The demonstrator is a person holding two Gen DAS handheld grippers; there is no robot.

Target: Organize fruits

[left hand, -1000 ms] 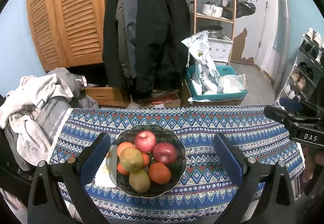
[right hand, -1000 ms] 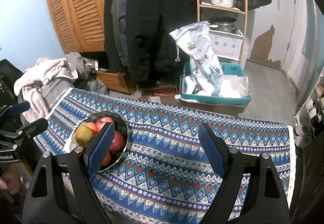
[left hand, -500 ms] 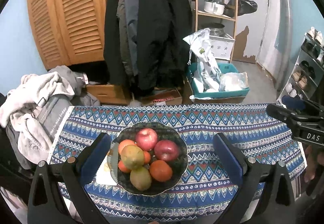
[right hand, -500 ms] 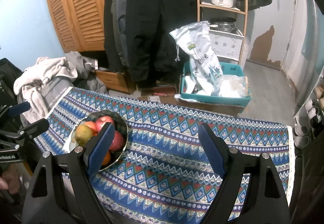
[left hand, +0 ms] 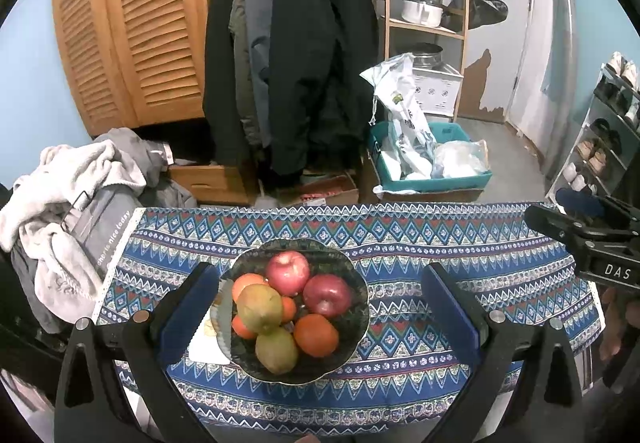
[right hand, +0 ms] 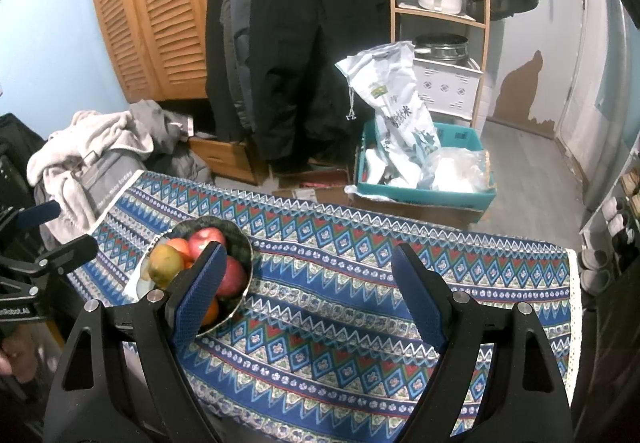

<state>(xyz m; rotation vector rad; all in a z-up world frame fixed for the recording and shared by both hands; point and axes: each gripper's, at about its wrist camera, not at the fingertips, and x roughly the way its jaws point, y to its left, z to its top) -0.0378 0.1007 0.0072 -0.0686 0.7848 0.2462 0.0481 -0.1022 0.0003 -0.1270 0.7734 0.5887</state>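
Plainly, the bowl (left hand: 294, 309) of fruit lies straight ahead of the left tongs (left hand: 318, 313), framed between their two blue pads, while from the right tongs (right hand: 306, 291) it sits off to the left, partly hidden behind their left pad. Both pairs are spread wide with nothing between the pads, held above the bench (left hand: 440, 243) and its patterned cloth. So the left hand is judged the nearer and better lined up; the right would have to swing across to reach. In the bowl, the two red apples (left hand: 288, 272) lie on the far side from the left tongs, a greenish pear (left hand: 260, 307) sits on top of the pile toward the left, a second one (left hand: 277, 349) lies nearest the tongs, and an orange (left hand: 316, 335) rests on the near right (smaller oranges peek out beneath). The top pear looks roughly round from here, so its long axis cannot be told. A white sheet (left hand: 208, 347) pokes out from under the bowl beside the left pad. Ahead of the right tongs the cloth is bare, a likely spot for setting fruit down.
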